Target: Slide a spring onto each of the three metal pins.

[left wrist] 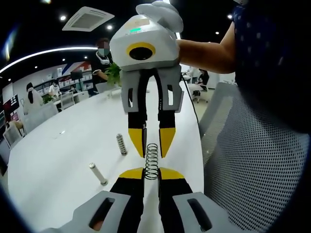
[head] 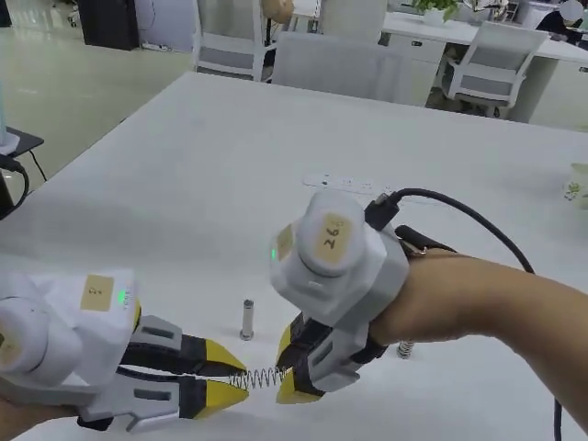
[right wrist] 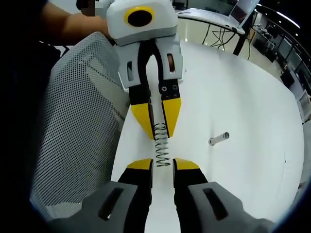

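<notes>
The yellow-tipped left gripper [head: 241, 378] and right gripper [head: 290, 369] are each pinching one end of the thin steel coil spring [head: 262, 376], low over the white table [head: 276, 165]. A handover appears to be underway. Next, one gripper releases and the other aligns the coil over the bare upright metal pin [head: 247, 319].

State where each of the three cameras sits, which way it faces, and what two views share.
Head view: on the headset, looking forward and down at the white table, the left tongs and the right tongs; a bare forearm shows.
Left gripper view: rides the left tongs, looking along their jaws at the right tongs; forearm and dark clothing show.
Right gripper view: rides the right tongs, facing the left tongs; an arm shows.
Shared: both gripper views look at the same spring from opposite ends.
</notes>
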Demonstrator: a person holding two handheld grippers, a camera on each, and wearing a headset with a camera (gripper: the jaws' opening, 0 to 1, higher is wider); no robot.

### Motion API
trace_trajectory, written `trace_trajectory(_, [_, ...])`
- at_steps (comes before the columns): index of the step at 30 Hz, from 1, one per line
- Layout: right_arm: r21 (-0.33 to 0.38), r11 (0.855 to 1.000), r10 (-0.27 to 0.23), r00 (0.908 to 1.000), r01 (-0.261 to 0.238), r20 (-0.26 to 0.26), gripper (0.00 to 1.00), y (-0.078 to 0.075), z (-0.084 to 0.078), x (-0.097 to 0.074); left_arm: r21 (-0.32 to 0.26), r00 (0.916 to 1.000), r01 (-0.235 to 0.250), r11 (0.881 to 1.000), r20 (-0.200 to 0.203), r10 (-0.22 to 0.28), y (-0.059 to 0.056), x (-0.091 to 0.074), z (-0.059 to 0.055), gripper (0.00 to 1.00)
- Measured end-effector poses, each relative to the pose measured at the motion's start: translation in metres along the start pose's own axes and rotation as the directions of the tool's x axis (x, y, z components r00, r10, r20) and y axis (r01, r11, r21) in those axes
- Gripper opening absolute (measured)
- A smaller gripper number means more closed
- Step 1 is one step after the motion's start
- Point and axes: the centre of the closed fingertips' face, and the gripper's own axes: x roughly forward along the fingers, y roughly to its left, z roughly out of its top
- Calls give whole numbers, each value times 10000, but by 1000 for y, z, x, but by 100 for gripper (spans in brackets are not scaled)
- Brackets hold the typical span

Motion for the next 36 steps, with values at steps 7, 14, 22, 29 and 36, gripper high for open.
trace_trajectory(7, [125,9999,62,10000,-62,0,13,1,-2,3,56,9999,-6,10000,166,5,0,0,6,2])
trace_trajectory(14, [185,9998,-3,9999,1,141,11,-1,1,2,9,9995,-87,10000,305,87,2,-2,10,2])
trace_trajectory(22, [220,9997,-88,9998,84,191,9,-2,2,1,-70,9991,-120,9999,401,123,1,-1,11,2])
trace_trajectory(29, [341,9992,-228,9991,215,366,9,-3,9,-6,-95,9992,-200,9998,357,203,3,-1,9,2])
trace_trajectory(36, [197,9994,-278,9984,268,501,9,-1,19,-13,-101,9993,-190,9998,309,193,2,0,8,3])
